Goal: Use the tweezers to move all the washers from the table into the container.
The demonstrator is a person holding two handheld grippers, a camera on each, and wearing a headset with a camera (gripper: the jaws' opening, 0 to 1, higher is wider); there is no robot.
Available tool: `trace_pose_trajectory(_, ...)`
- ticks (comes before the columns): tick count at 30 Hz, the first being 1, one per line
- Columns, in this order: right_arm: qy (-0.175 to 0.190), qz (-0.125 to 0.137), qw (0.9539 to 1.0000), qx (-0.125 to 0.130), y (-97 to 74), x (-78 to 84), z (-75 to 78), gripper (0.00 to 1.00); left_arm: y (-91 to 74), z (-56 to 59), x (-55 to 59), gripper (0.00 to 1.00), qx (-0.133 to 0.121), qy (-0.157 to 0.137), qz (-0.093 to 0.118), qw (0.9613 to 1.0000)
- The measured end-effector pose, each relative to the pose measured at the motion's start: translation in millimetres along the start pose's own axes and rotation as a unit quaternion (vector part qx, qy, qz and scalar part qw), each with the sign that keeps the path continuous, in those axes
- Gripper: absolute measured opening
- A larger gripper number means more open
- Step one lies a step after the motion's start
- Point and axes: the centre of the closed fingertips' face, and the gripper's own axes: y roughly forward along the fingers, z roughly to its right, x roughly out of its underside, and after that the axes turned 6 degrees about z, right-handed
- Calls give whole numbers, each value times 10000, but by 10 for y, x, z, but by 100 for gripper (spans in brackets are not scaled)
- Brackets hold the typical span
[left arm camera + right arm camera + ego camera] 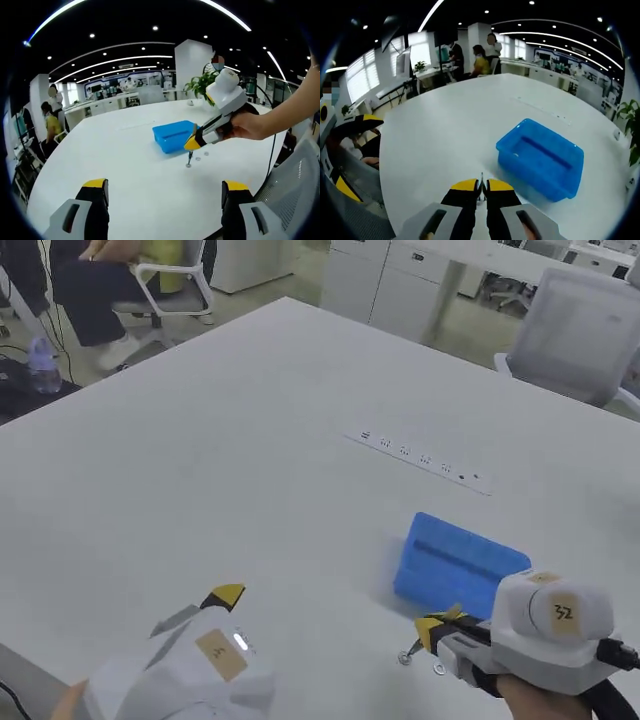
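Smooth matt white table (250, 460), glossy translucent blue plastic container (530, 175), metal tweezers (189, 159), metal washers (438, 669)

"32" sticker (562, 612), R gripper (432, 628)

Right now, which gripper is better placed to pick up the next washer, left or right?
Right. The right gripper is shut on the tweezers, whose tip is down among the washers beside the blue container. The left gripper is open, empty and farther from them.
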Motion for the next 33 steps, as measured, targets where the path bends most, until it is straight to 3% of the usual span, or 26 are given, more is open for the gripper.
trace_pose_trajectory(10,-23,122,9999,39,0,31,-29,2,0,-10,20,96,-19,23,-49,10000)
trace_pose_trajectory(14,-311,212,9993,78,8,33,-58,2,1,-4,31,96,-9,42,-78,10000)
trace_pose_trajectory(20,-200,257,9993,182,-15,41,-35,1,3,-5,51,95,-17,85,-132,9999)
trace_pose_trajectory(23,-15,149,9998,163,-30,49,-29,1,3,0,63,94,-2,102,-172,9998)
trace_pose_trajectory(29,-134,-5,9998,118,-39,57,-37,1,2,12,63,95,12,99,-188,9998)
trace_pose_trajectory(33,-41,52,9999,103,-86,-8,-20,1,4,14,62,96,17,92,-179,9998)
